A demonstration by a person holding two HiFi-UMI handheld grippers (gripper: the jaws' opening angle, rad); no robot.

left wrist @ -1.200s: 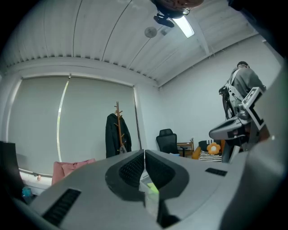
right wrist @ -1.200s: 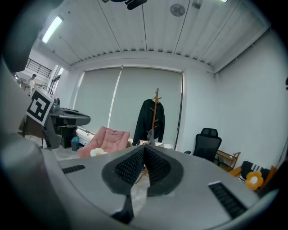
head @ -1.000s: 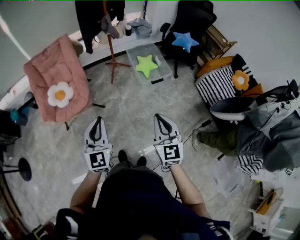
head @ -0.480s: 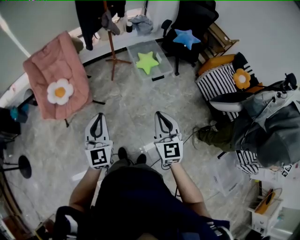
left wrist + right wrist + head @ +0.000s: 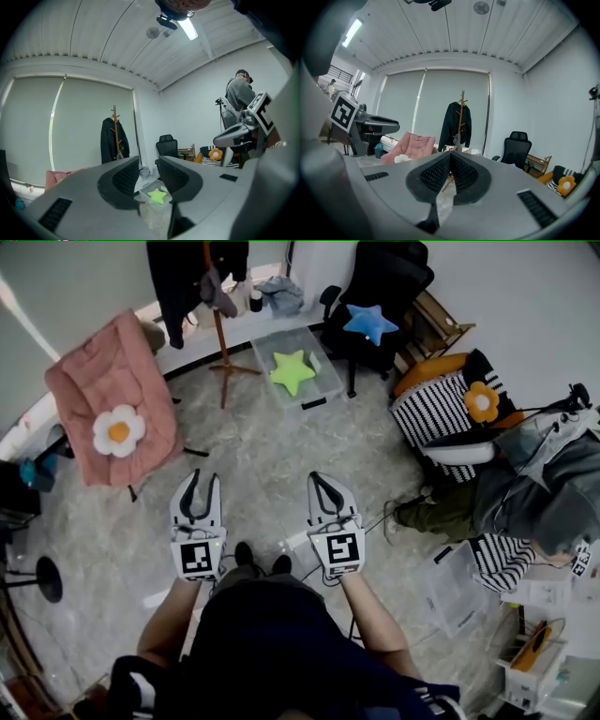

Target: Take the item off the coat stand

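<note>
A wooden coat stand (image 5: 220, 338) rises at the far side of the room, well ahead of both grippers. On it hang a black coat (image 5: 178, 277) and a small grey item (image 5: 221, 294). The coat stand (image 5: 462, 110), its black coat (image 5: 457, 124) and the grey item (image 5: 456, 139) show straight ahead in the right gripper view. My left gripper (image 5: 199, 480) has just been opening its jaws; it is open with nothing between them, and past it stands the coat stand (image 5: 115, 133). My right gripper (image 5: 318, 476) is shut and empty.
A pink chair (image 5: 112, 395) with a flower cushion stands at left. By the stand's base a clear bin (image 5: 314, 385) holds a green star. A black office chair (image 5: 380, 287) carries a blue star. A striped seat (image 5: 431, 413) and a person (image 5: 534, 493) are at right.
The left gripper's jaws have parted from shut to a small gap. Both hands stay where they were. The person at right has shifted a little.
</note>
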